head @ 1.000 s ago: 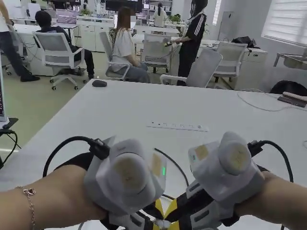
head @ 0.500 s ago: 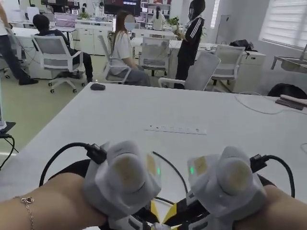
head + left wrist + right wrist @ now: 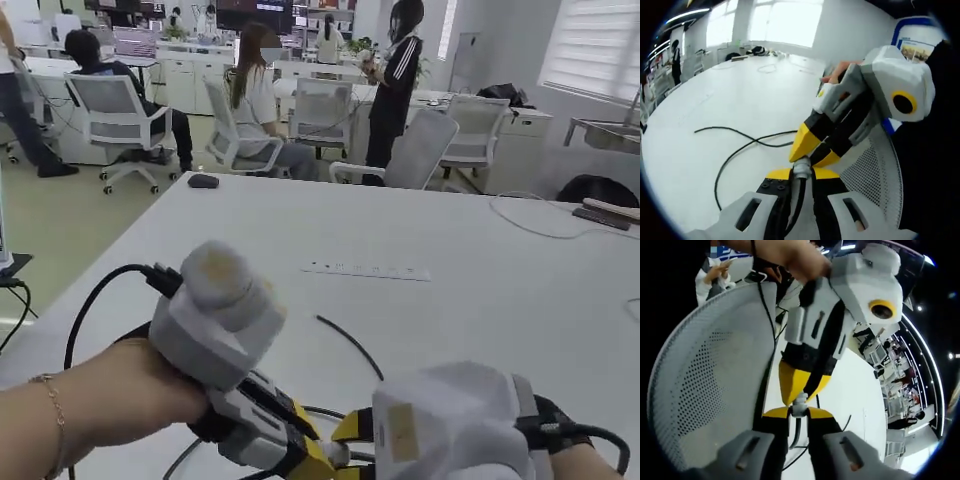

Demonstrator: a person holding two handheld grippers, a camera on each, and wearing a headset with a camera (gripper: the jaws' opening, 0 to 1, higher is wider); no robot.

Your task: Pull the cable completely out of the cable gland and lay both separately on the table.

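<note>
Office, white table point(image 3: 450, 290), near edge: left gripper point(image 3: 801, 174) and right gripper point(image 3: 799, 414) both clamped on cable gland point(image 3: 800, 401), nose-to-nose, likely for opposed pull. Cable point(image 3: 350, 346) trails slack across table, apparently not out yet.

left claw point(image 3: 801, 172) and right claw point(image 3: 799, 412) white, yellow-tipped, black-cabled; thin gold bracelet point(image 3: 50, 410)

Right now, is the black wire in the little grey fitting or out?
In. The wire runs straight into the fitting, with no gap between them.
</note>
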